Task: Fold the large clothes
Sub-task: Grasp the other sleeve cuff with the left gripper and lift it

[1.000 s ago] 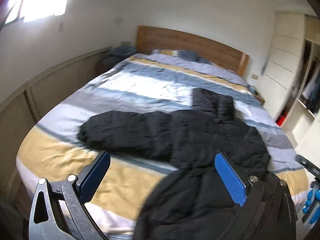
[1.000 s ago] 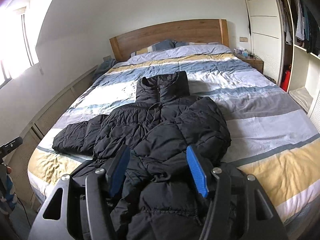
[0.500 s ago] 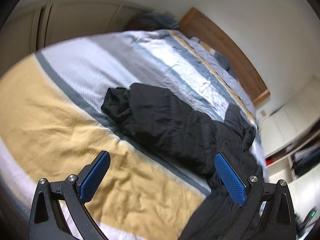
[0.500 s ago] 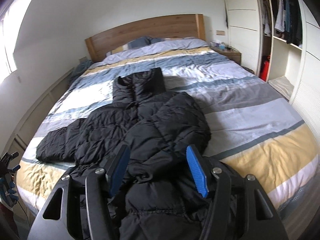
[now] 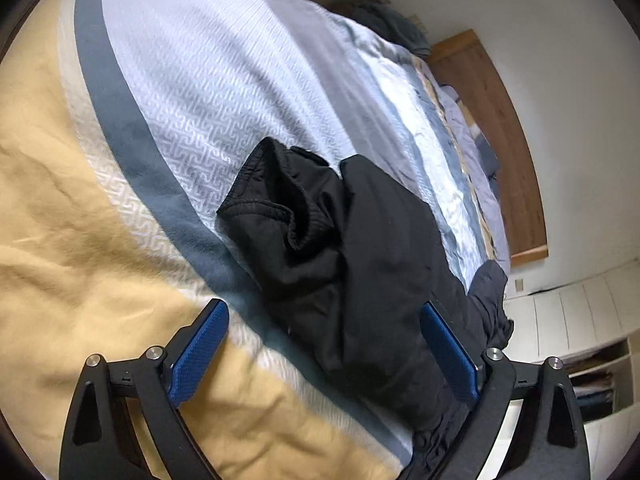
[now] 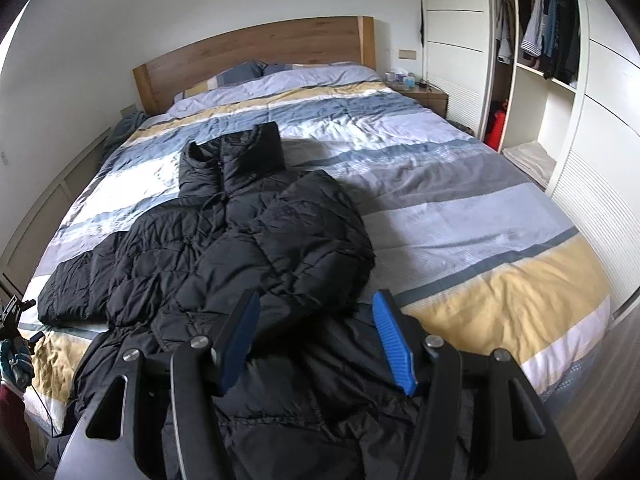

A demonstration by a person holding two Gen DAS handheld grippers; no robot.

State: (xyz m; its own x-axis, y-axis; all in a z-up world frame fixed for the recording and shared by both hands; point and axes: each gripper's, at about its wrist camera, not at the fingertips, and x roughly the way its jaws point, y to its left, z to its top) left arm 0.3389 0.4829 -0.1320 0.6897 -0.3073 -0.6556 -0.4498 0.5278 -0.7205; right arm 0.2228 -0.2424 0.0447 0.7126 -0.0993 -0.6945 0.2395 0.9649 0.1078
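A black puffer jacket point(image 6: 248, 240) lies on the striped bed, collar toward the headboard, its right sleeve folded over the body and its left sleeve stretched out to the left. My left gripper point(image 5: 326, 354) is open and hovers just above that left sleeve point(image 5: 340, 264), near its cuff point(image 5: 260, 204). My right gripper point(image 6: 316, 346) is open and empty above the jacket's lower part at the foot of the bed. The left gripper also shows at the far left edge of the right wrist view point(image 6: 14, 340).
The bed point(image 6: 480, 220) has a striped duvet and a wooden headboard point(image 6: 256, 52). A wardrobe with open shelves and hanging clothes point(image 6: 548, 40) stands on the right, with a nightstand point(image 6: 424, 94) beside it. A low panelled wall point(image 6: 52, 200) runs along the bed's left side.
My left gripper has swung left and dropped close over the outstretched sleeve and its cuff. My right gripper has drifted slightly right and stays open above the jacket's lower part.
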